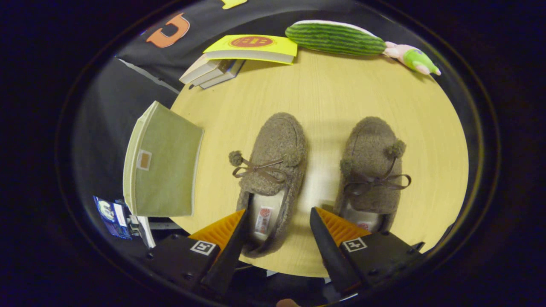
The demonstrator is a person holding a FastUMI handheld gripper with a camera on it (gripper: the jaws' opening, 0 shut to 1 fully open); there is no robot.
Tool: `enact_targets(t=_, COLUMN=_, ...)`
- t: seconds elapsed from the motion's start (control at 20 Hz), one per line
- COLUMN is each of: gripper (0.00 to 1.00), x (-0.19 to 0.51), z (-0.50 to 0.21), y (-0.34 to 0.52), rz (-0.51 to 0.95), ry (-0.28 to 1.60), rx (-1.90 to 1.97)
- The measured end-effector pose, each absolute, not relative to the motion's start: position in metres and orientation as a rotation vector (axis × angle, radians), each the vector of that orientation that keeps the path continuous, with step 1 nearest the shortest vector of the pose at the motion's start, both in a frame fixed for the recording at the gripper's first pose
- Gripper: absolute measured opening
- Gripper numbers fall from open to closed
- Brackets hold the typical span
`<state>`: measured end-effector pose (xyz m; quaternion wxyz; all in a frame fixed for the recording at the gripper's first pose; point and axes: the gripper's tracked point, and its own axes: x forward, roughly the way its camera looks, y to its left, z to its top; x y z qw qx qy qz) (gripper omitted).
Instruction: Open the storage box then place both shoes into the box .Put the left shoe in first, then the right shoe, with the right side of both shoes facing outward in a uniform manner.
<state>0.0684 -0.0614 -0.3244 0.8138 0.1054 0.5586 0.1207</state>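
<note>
Gripper (277, 213) hangs above the near rim of the round wooden table (341, 98), fingers spread wide, nothing between them but the heel end of the left slipper (273, 170) below; no contact that I can see.

Left slipper: brown fleece, bow and pom-pom, toe pointing away, heel opening toward the fingers. Its heel lies in the gap between the fingertips, which reads as lining up for the first pick, since the left shoe goes in first.

Right slipper (373, 166): same make, parallel, just beside the left one with a strip of bare table between, heel partly under the right finger.

Green fabric storage box (164, 170): beyond the left finger, overhanging the table's left edge, flat panel up. Looks closed from here, so opening it probably comes before any shoe.

Far edge: stack of books (239, 57), watermelon-striped plush (335, 37), small plush toy (411, 57). All well apart from the slippers.
</note>
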Motion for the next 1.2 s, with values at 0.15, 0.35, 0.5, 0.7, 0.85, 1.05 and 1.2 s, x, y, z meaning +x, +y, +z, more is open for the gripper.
enact_targets(t=0.15, gripper=0.8, x=0.072, z=-0.336, y=-0.056, rz=0.254, ry=1.25, rx=0.295)
enact_targets(t=0.35, gripper=0.6, x=0.072, z=-0.348, y=-0.048, rz=0.248, ry=1.306, rx=0.365)
enact_targets(t=0.5, gripper=0.46, x=0.074, z=-0.354, y=-0.049, rz=0.231, ry=1.329, rx=0.379)
enact_targets(t=0.7, gripper=0.36, x=0.072, z=-0.358, y=-0.051, rz=0.214, ry=1.367, rx=0.42)
enact_targets(t=0.85, gripper=0.21, x=0.073, z=-0.357, y=-0.053, rz=0.196, ry=1.372, rx=0.432)
enact_targets(t=1.05, gripper=0.07, x=0.063, z=-0.346, y=-0.045, rz=0.216, ry=1.405, rx=0.488)
enact_targets(t=1.2, gripper=0.06, x=0.056, z=-0.322, y=-0.037, rz=0.212, ry=1.382, rx=0.465)
